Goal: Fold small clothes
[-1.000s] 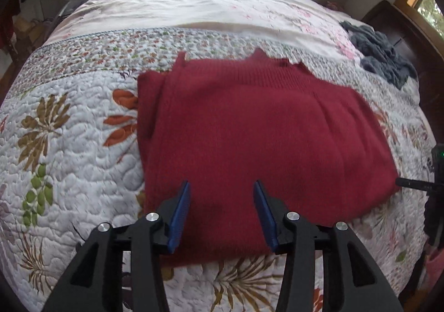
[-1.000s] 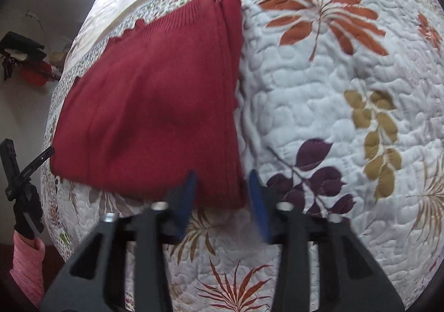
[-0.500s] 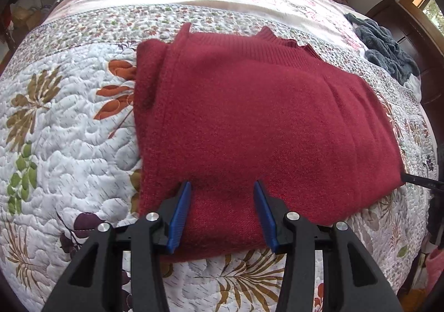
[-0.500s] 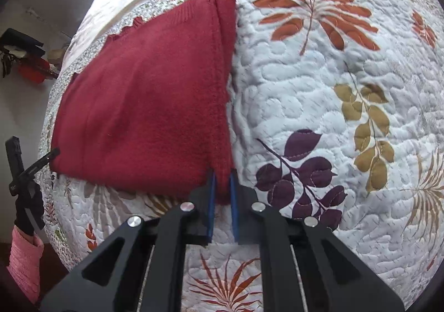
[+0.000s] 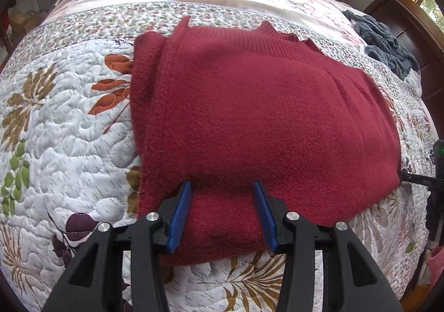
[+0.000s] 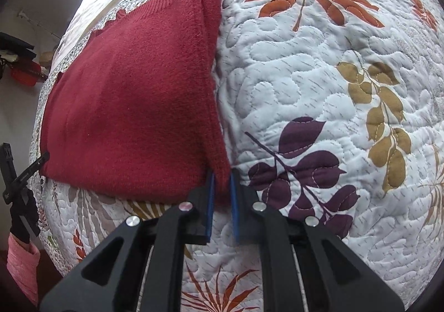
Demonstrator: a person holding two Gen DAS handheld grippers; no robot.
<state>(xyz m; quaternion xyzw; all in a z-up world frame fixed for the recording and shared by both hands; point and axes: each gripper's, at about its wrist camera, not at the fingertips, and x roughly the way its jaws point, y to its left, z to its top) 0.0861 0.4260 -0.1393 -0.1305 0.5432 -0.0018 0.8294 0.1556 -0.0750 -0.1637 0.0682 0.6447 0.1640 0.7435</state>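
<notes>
Left gripper [image 5: 222,187] now lower, wide astride the red sweater's [image 5: 249,118] hem, right gripper [image 6: 221,173] still pinching its corner.

sweater [image 5: 263,118] on quilt [image 5: 69,131] | towel [image 5: 385,43] behind, right

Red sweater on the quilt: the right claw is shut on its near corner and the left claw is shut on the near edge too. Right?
Not quite. The left claw is open, its fingers straddling the red sweater at its near edge, as the left wrist view shows. The right claw is indeed shut on the near corner.
</notes>
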